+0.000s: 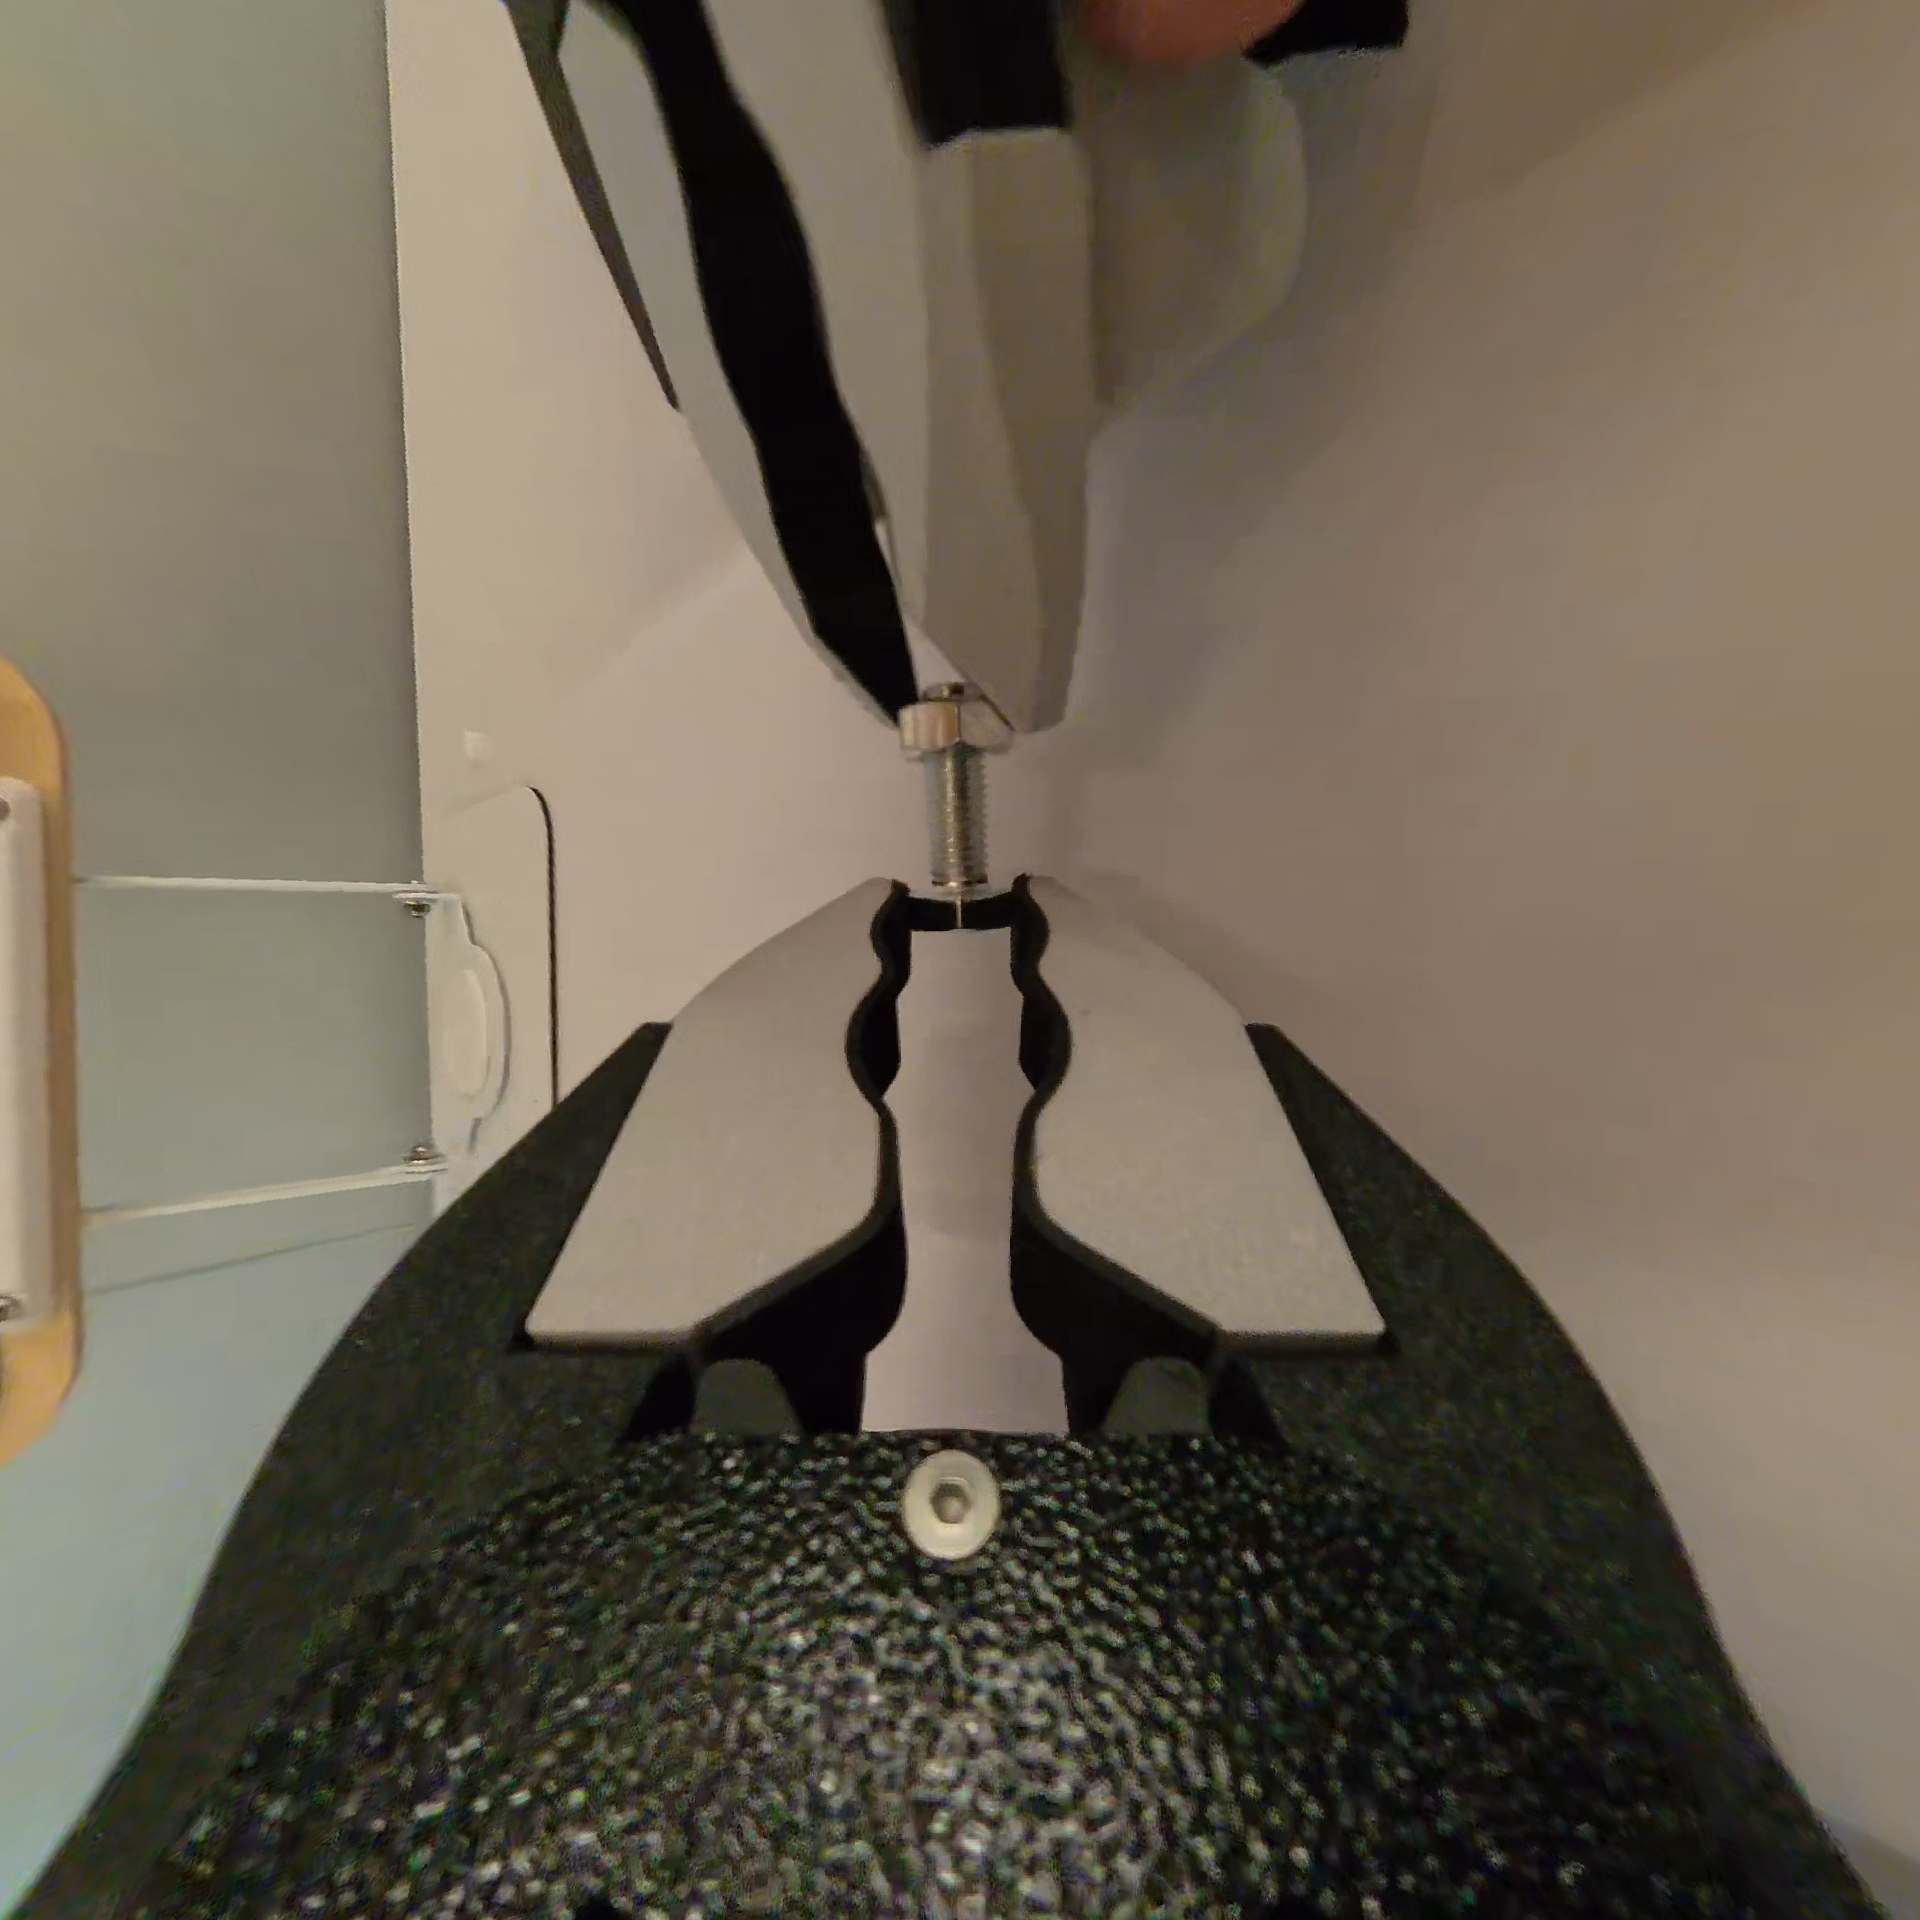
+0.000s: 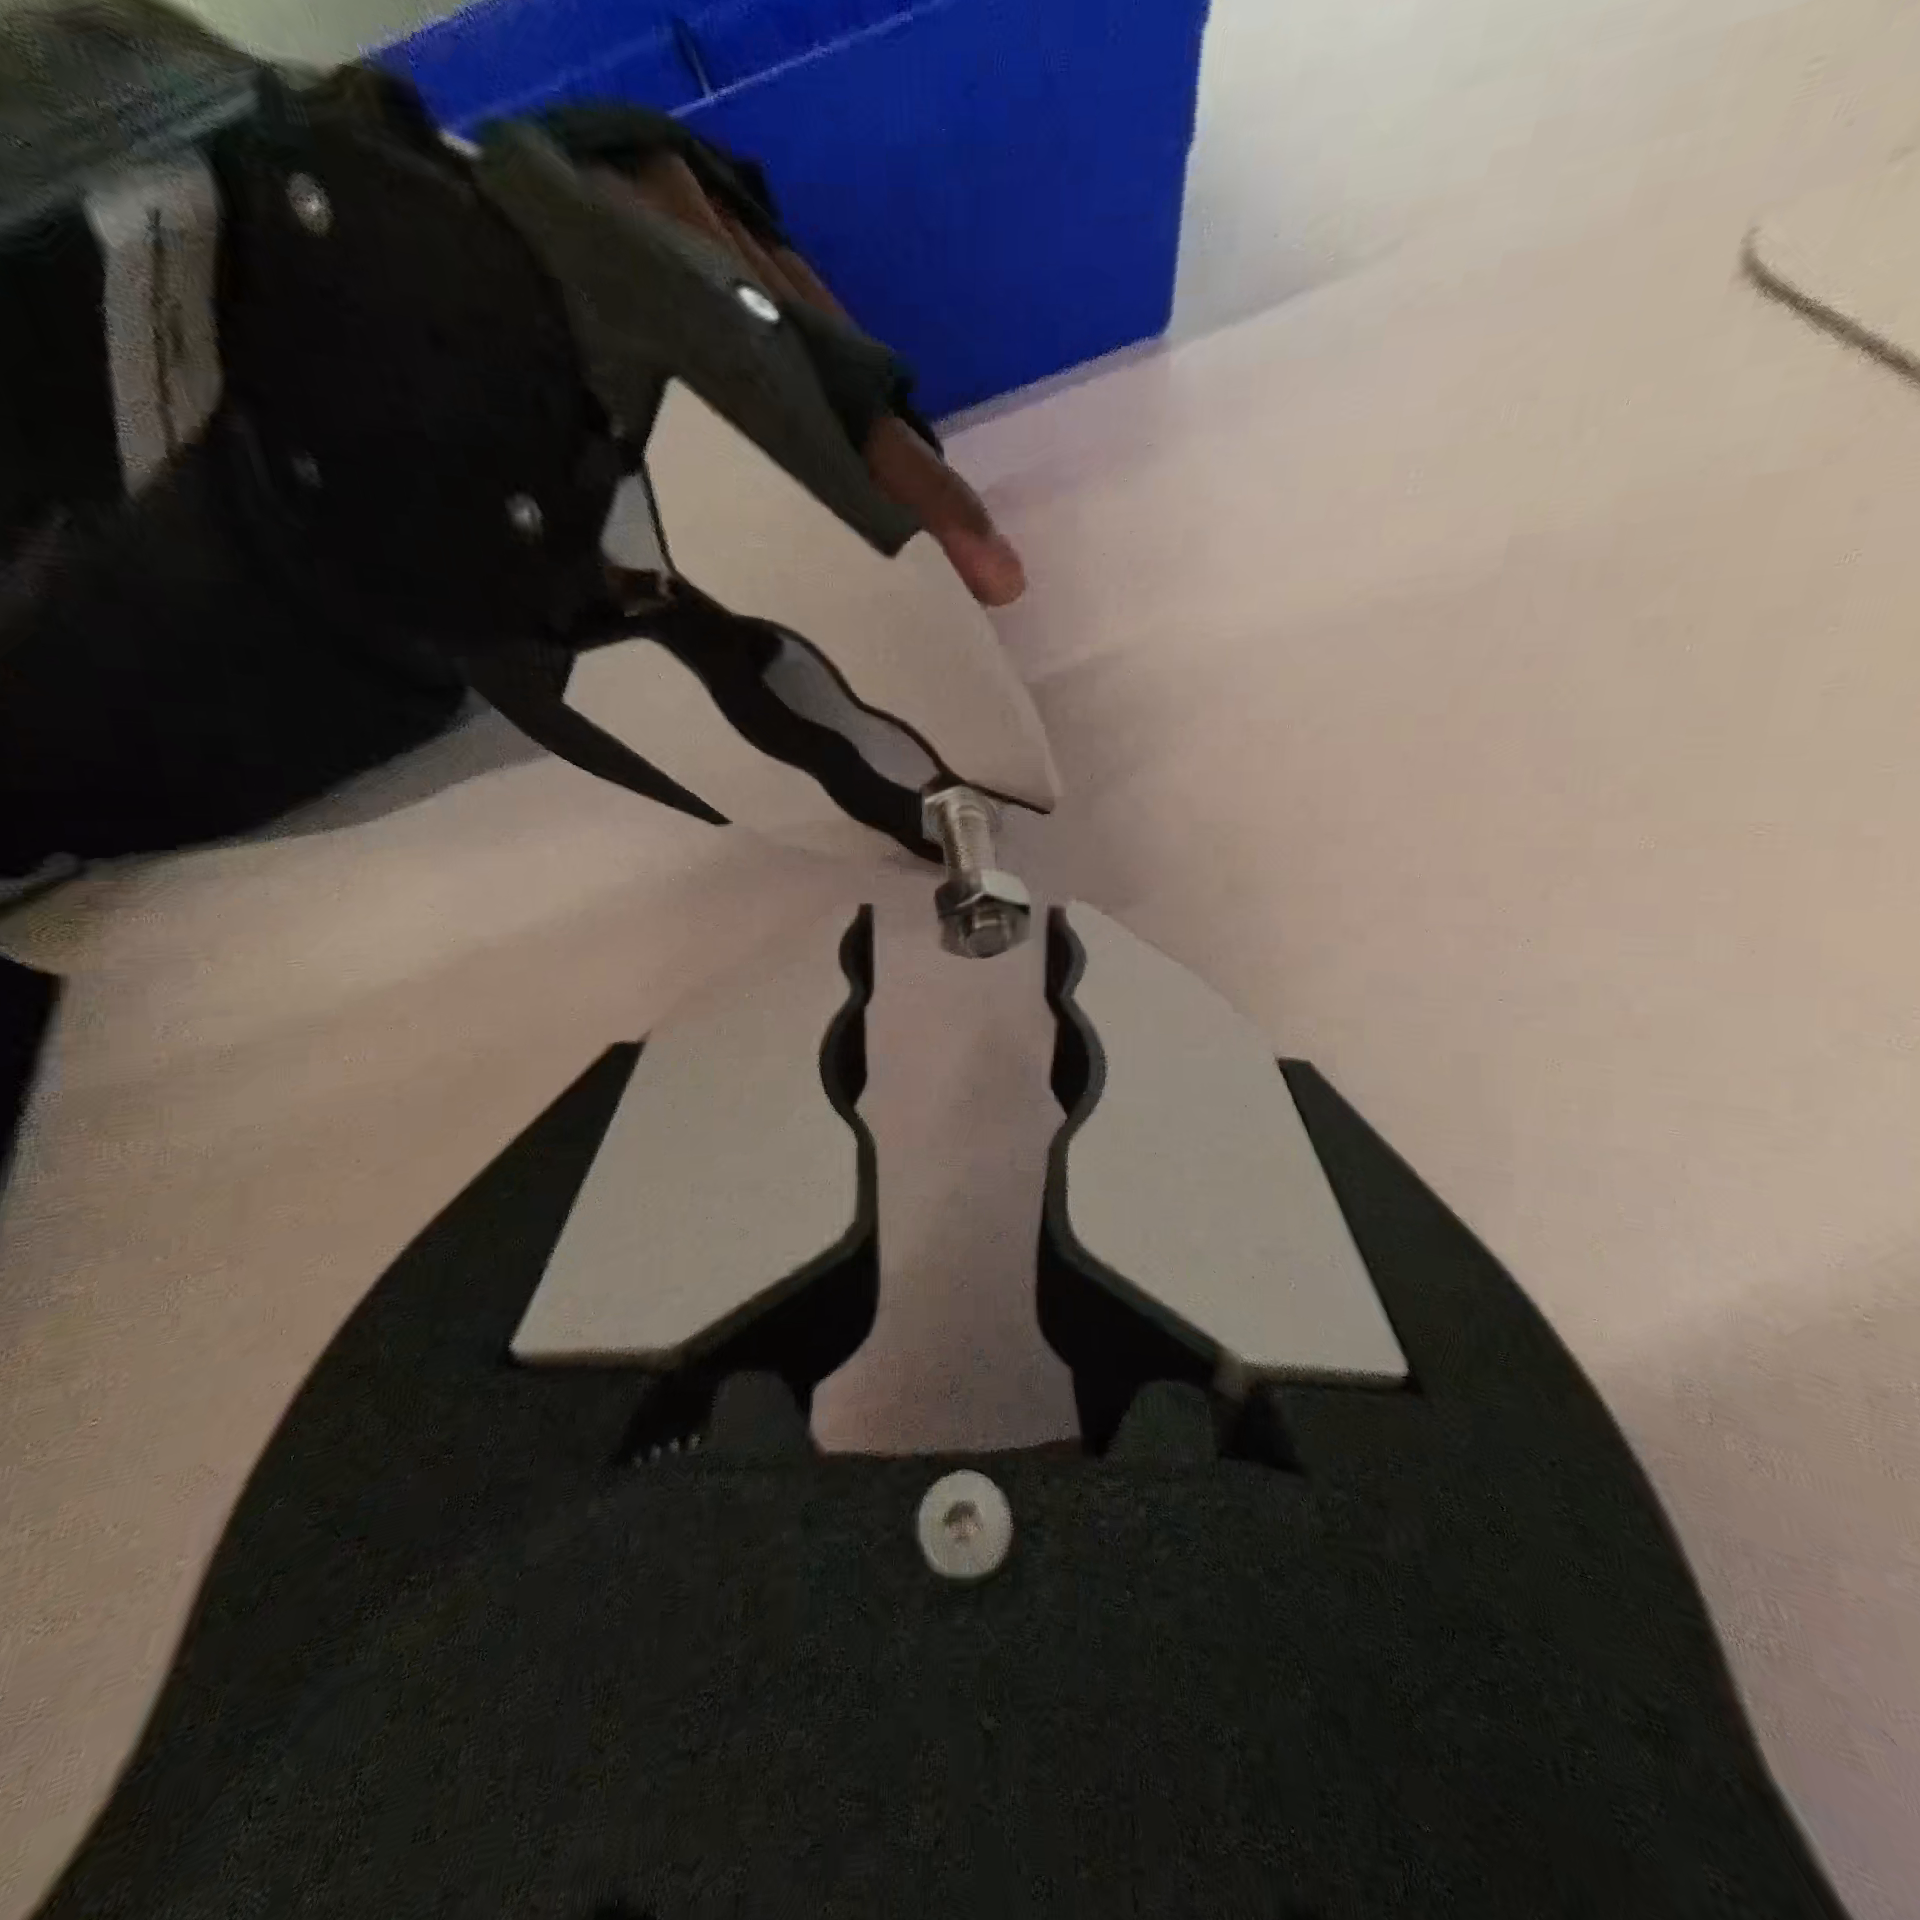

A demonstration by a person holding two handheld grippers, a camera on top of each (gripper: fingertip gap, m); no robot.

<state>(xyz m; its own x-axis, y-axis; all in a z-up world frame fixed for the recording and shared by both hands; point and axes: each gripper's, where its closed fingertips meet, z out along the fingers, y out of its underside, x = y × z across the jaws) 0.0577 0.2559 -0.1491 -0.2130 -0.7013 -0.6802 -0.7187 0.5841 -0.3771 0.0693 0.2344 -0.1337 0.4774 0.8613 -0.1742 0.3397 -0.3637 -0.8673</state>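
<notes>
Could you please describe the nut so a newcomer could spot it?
In front of the blue plastic bin, the left gripper grips a silver threaded bolt by one end. The silver hexagonal metal nut sits on the bolt's free end, between the right gripper's open fingertips: six-sided, unlike the round shank.

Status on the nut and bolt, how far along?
Done: the nut sits on the bolt's thread end. In hand: the left gripper is clamped on the bolt's head end; the right gripper's jaws straddle the nut, with a gap showing on one side. Remaining: bare thread between nut and head suggests it isn't run down yet.
</notes>
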